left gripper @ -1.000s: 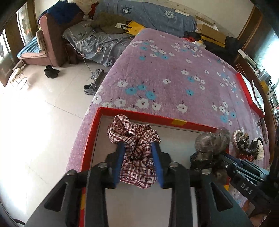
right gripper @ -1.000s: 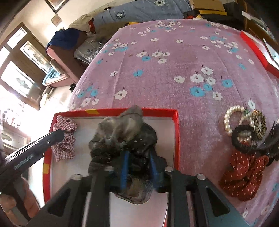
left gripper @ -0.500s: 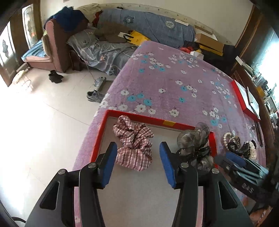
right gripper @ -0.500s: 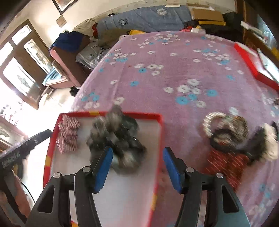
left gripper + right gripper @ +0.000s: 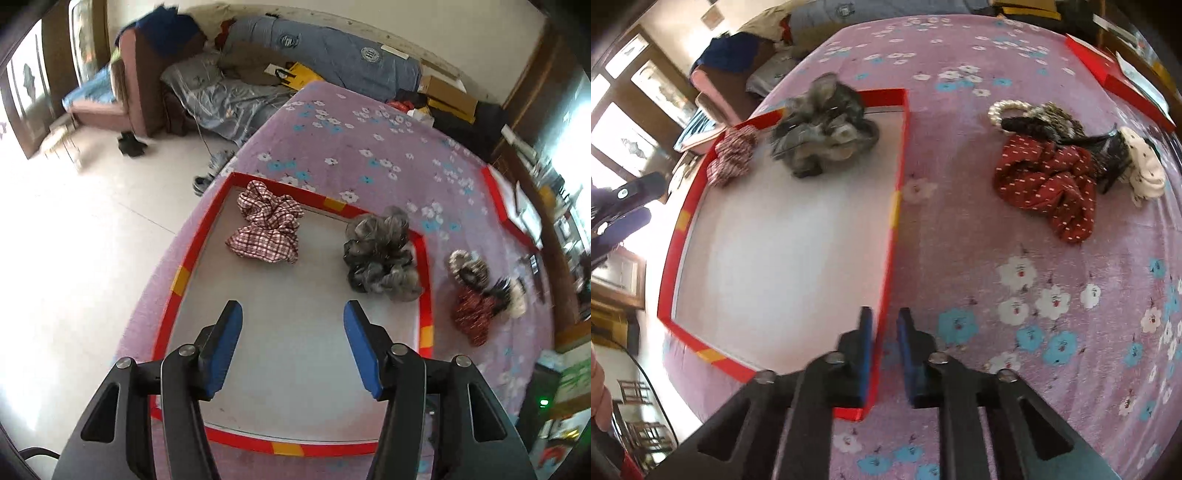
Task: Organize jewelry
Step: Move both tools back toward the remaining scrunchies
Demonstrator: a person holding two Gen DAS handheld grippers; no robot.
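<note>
Left wrist view: the left gripper (image 5: 293, 334) hangs over the middle of the red-rimmed box (image 5: 188, 262), its jaws spread, widening and empty. A plaid scrunchie (image 5: 267, 232) lies near the box's far left corner; a grey scrunchie (image 5: 380, 254) sits against the far right rim.

Right wrist view: the right gripper (image 5: 885, 354) is over the box's near right rim, jaws nearly together with nothing grasped. Outside the box, on the floral bedspread (image 5: 1052, 295), a red dotted scrunchie (image 5: 1047, 181), a pearl bracelet (image 5: 1006, 110) and a white scrunchie (image 5: 1143, 168) lie clustered
</note>
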